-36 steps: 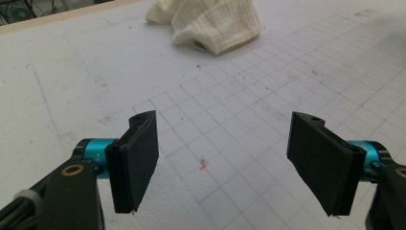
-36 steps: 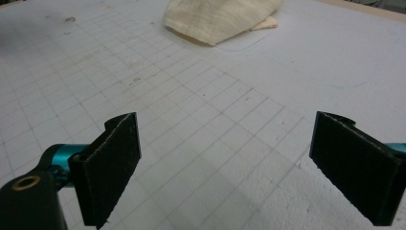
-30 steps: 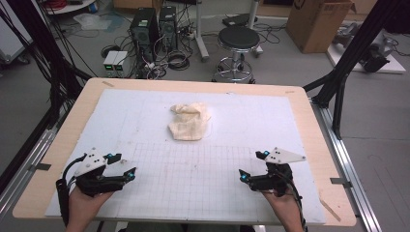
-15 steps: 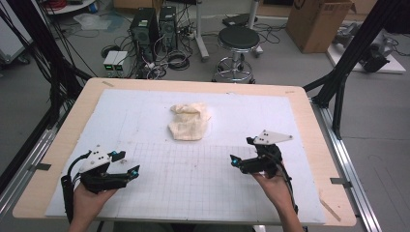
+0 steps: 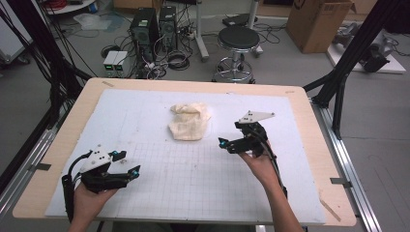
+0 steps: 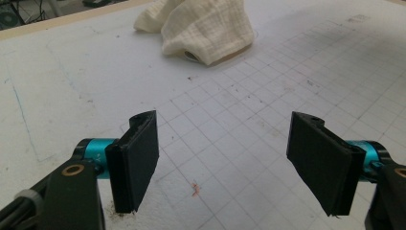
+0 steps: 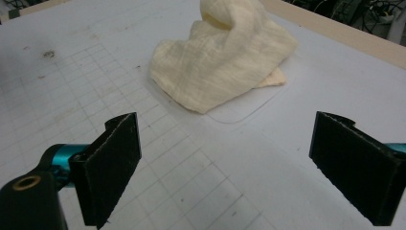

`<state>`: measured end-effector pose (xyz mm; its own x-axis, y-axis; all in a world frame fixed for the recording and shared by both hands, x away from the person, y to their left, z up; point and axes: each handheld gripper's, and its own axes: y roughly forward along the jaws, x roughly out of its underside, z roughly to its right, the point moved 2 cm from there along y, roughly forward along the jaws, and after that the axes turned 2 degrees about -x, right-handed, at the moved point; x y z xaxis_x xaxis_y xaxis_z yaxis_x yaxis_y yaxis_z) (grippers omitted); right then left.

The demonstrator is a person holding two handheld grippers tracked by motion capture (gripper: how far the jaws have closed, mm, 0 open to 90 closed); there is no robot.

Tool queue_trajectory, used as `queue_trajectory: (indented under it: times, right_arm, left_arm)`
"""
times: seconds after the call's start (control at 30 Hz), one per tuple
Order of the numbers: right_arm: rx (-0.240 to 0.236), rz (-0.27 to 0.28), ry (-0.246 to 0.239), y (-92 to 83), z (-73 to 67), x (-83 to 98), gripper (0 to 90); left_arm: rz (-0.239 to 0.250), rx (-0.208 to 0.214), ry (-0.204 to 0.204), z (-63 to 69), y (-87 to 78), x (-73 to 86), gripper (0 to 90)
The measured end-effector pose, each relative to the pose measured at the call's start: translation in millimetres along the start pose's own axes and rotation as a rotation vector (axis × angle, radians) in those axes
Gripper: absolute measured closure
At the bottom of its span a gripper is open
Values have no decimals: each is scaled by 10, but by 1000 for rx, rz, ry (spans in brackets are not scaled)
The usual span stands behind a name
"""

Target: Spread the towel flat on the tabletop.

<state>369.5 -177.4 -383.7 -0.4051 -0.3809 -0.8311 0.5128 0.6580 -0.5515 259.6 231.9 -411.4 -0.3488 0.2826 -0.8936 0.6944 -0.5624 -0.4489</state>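
A crumpled cream cloth [image 5: 189, 121] lies in a heap on the white gridded mat [image 5: 145, 111], a little behind the table's middle. My right gripper [image 5: 231, 134] is open just right of the cloth's near corner, its jaws pointing left at it. The right gripper view has the cloth [image 7: 225, 57] close ahead of the open gripper [image 7: 229, 122], with nothing between the pads. My left gripper [image 5: 128, 162] is open near the front left of the mat. In the left gripper view the cloth [image 6: 206, 28] lies far ahead of the open gripper [image 6: 224, 120].
The mat covers a wooden table [image 5: 314, 140] with bare borders. A faint rounded outline [image 7: 239, 115] marks the mat at the cloth's edge. Beyond the far edge stand a stool [image 5: 238, 41], computer towers [image 5: 154, 24] and a cardboard box [image 5: 319, 21]. Black frame posts [image 5: 348, 63] flank the table.
My right gripper has moved forward and to the left, from the front right of the mat to just beside the cloth. The left gripper has barely shifted.
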Motion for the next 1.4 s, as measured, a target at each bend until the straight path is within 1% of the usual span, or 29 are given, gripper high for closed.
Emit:
queue_trajectory:
  times: [0.1,0.23,0.27,0.3,0.37,0.4,0.47,0.5,0.53,0.57,0.6,0.73,0.8,0.83,0.87,0.93,0.97,1.0,1.03,1.07,1.1,1.13,1.2,1.27,1.33,1.37,1.4]
  right_arm:
    - [-16,12,14,67,36,-101,122]
    - [-18,5,24,152,74,-206,122]
    - [-13,2,27,181,78,-243,127]
    - [-5,10,19,230,90,-309,160]
    - [9,10,28,284,109,-367,168]
    - [11,11,39,309,122,-394,181]
    - [11,13,41,334,136,-420,192]
    - [17,12,47,382,149,-472,193]
    - [17,12,47,382,149,-472,193]
    - [14,9,46,432,152,-521,197]
    - [14,9,46,432,152,-521,197]
    - [11,-4,33,546,130,-614,199]
    - [6,-10,21,615,111,-655,214]
    - [-2,-18,16,696,88,-678,228]
    - [-2,-18,16,696,88,-678,228]
    - [-8,-25,13,788,76,-677,240]
    - [-9,-40,20,881,72,-663,244]
    - [-9,-40,20,881,72,-663,244]
    - [-11,-39,26,921,76,-652,249]
    - [-24,-36,44,960,75,-637,259]
    - [-31,-41,51,1037,75,-606,263]
    - [-31,-41,51,1037,75,-606,263]
    - [-22,-54,50,1103,71,-577,271]
    - [-16,-62,55,1182,72,-543,302]
    - [-15,-66,57,1208,68,-534,314]
    - [-12,-71,54,1234,64,-526,325]
    - [-5,-86,40,1292,55,-507,351]
  left_arm:
    - [3,-2,-5,-6,-25,6,270]
    - [6,-5,-5,-9,-31,6,270]
    - [6,-5,-5,-9,-30,7,270]
    - [5,-5,-5,-10,-29,7,270]
    - [3,-6,-2,-13,-28,9,270]
    - [2,-7,-4,-12,-28,10,270]
    - [0,-8,-6,-12,-28,13,270]
    - [-1,-8,-1,-18,-29,14,270]
    - [1,-7,-4,-19,-29,15,270]
    - [4,-7,-9,-20,-27,15,271]
    - [2,-7,-8,-25,-30,15,271]
    - [1,-8,-8,-36,-31,17,271]
    - [-1,-8,-6,-40,-33,18,271]
    - [0,-8,-8,-40,-32,20,270]
    - [0,-8,-10,-41,-32,22,270]
    - [-2,-9,-11,-46,-39,24,271]
    - [4,-12,-16,-47,-39,25,271]
    - [3,-11,-15,-52,-41,26,271]
    - [3,-13,-19,-55,-43,29,271]
    - [4,-14,-16,-63,-44,30,271]
    - [3,-15,-20,-67,-47,31,272]
    - [5,-14,-21,-71,-46,33,272]
    - [4,-14,-26,-75,-47,34,271]
    - [3,-11,-22,-77,-45,33,272]
    - [5,-10,-21,-73,-41,33,272]
    - [6,-11,-21,-72,-39,33,272]
    - [5,-10,-21,-72,-39,33,272]
